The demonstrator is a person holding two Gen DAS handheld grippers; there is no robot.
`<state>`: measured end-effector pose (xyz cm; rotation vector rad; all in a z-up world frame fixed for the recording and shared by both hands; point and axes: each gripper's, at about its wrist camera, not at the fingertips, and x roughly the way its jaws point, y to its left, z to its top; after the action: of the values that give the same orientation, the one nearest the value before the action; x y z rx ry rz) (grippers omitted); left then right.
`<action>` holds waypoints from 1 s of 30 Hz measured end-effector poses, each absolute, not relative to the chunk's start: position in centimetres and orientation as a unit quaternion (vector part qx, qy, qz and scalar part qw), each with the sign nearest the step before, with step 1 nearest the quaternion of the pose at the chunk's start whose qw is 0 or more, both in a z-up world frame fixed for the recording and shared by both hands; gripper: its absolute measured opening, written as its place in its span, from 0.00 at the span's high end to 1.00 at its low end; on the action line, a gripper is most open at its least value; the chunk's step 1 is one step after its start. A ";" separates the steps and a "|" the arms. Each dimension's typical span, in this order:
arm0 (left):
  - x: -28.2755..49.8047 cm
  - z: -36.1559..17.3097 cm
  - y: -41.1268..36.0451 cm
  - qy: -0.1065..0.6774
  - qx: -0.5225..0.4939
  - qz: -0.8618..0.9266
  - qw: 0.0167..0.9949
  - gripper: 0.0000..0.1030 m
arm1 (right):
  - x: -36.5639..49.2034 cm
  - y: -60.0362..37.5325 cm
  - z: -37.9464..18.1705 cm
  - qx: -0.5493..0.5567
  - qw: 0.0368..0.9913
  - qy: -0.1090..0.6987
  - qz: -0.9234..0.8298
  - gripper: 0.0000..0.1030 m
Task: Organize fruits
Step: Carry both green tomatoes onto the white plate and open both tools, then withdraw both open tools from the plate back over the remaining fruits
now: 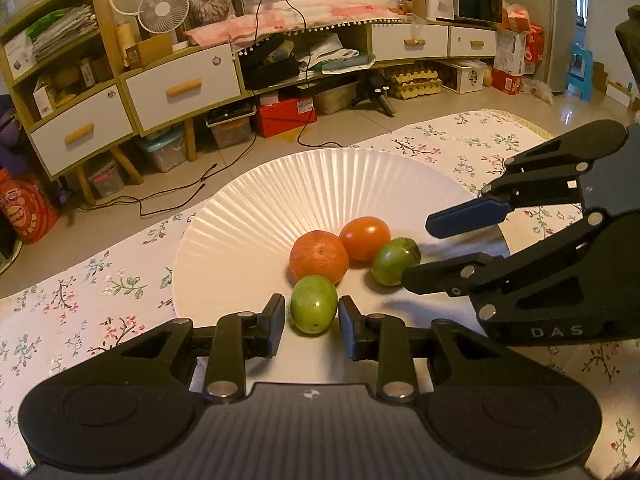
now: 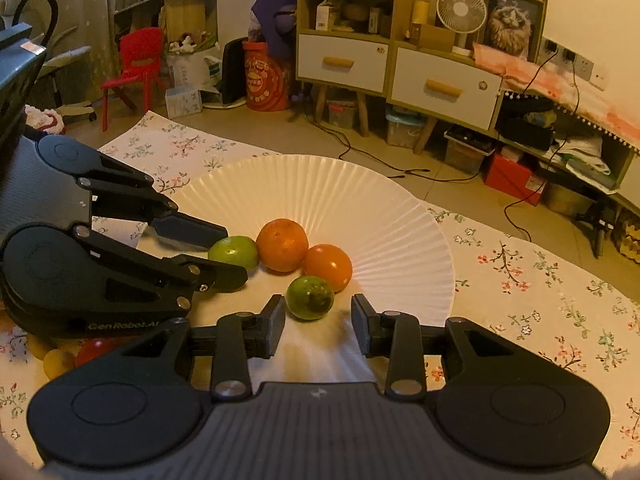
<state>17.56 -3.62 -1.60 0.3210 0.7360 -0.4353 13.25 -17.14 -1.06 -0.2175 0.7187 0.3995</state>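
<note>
A white pleated plate (image 1: 256, 208) (image 2: 360, 200) on the floral tablecloth holds an orange (image 1: 319, 258) (image 2: 282, 244), an orange-red fruit (image 1: 365, 238) (image 2: 328, 266) and two green fruits. My left gripper (image 1: 312, 320) (image 2: 234, 256) straddles the nearer green fruit (image 1: 314, 304) (image 2: 234, 250); a thin gap shows at its left pad, so it is open. My right gripper (image 2: 318, 318) (image 1: 418, 254) is open with the other green fruit (image 2: 310, 298) (image 1: 394, 260) just beyond its tips, close to the left finger and clear of the right one.
A small red fruit (image 2: 94, 350) and a yellow one (image 2: 56, 360) lie on the tablecloth (image 2: 540, 280) beneath the left gripper's body. The two grippers come in from opposite sides, close together over the plate's near part. Cabinets and floor cables lie beyond the table edge.
</note>
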 end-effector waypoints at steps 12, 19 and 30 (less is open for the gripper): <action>16.1 -0.3 -2.8 0.344 0.151 -0.204 0.904 0.57 | 11.8 -17.7 0.3 -0.103 0.917 0.337 0.186 0.53; 14.5 0.3 -2.4 0.341 0.142 -0.201 0.908 0.48 | 10.6 -18.0 1.2 -0.092 0.922 0.330 0.178 0.45; 11.8 0.6 -1.0 0.345 0.122 -0.189 0.911 0.36 | 8.2 -18.1 1.9 -0.080 0.928 0.318 0.176 0.31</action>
<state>11.78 -0.98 0.65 0.2511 0.7115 -0.3896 8.22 -18.09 1.88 -0.1649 0.6513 0.3616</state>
